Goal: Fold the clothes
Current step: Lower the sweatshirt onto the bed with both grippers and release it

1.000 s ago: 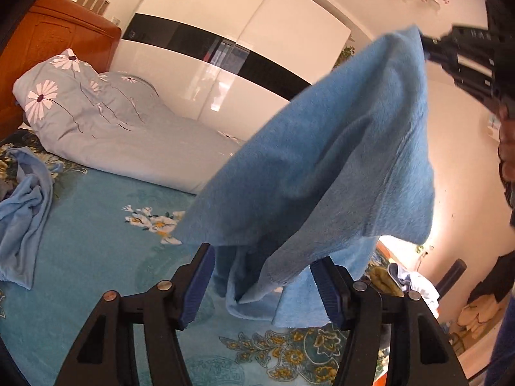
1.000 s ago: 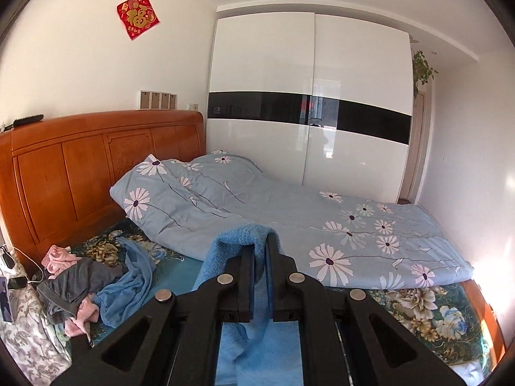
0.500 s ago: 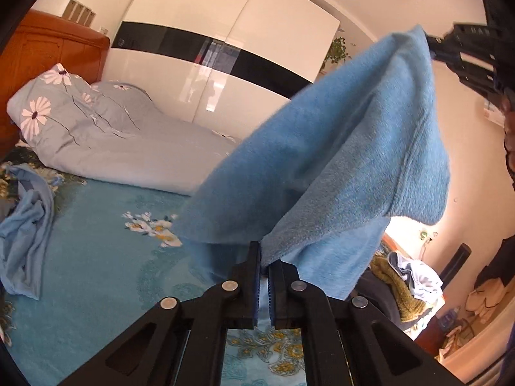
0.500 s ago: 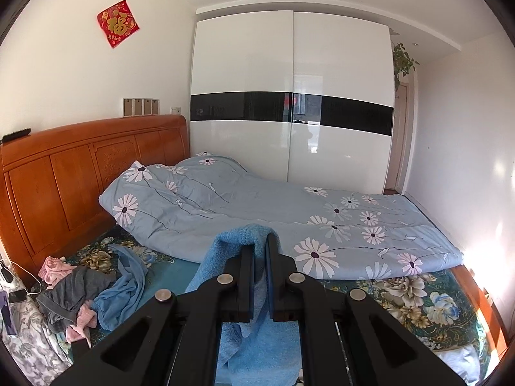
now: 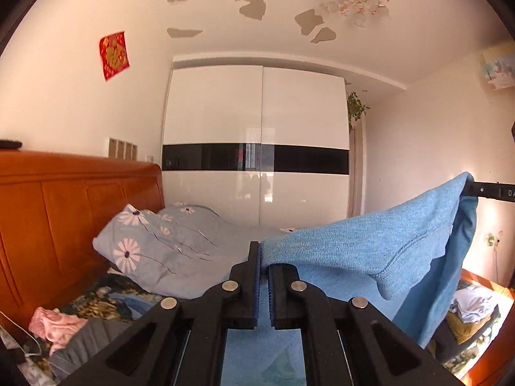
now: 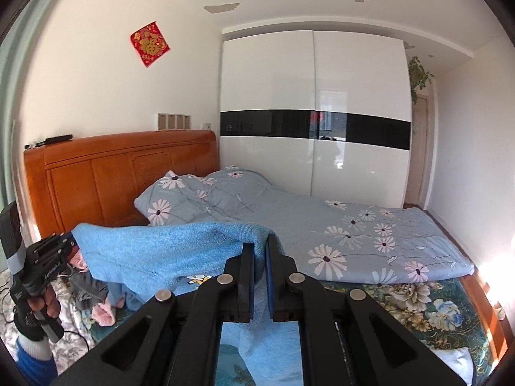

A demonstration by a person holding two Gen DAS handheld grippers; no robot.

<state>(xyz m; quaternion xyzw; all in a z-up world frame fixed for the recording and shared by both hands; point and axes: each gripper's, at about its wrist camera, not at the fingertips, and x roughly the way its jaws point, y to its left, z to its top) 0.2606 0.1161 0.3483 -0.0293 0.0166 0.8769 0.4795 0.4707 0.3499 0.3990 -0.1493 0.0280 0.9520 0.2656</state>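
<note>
- A second ago my left gripper [image 5: 263, 265] stood wide open around a hanging fold of the blue garment [image 5: 360, 254]; now its jaws are pressed together on the garment's upper edge, with cloth bunched between the pads.
- My right gripper [image 6: 259, 251] has kept its jaws clamped on another part of that same edge the whole time.
- The garment's shape has changed: it hung as a steep peak from the right gripper, and now its top edge runs nearly level between my two grips, the rest drooping below.
- The garment is held in the air above the bed [image 6: 450, 308], on the near side of the flowered duvet [image 6: 338, 225] and touching neither, as far as I can see.
- Both cameras have swung up to face the wardrobe [image 6: 315, 112] beyond the bed.
- I judge the pickup is finished and the cloth is being spread; next comes laying it flat on the bed for the first fold.
- The pile of other clothes [image 6: 90, 289] sits at the headboard end of the bed, not yet folded.
</note>
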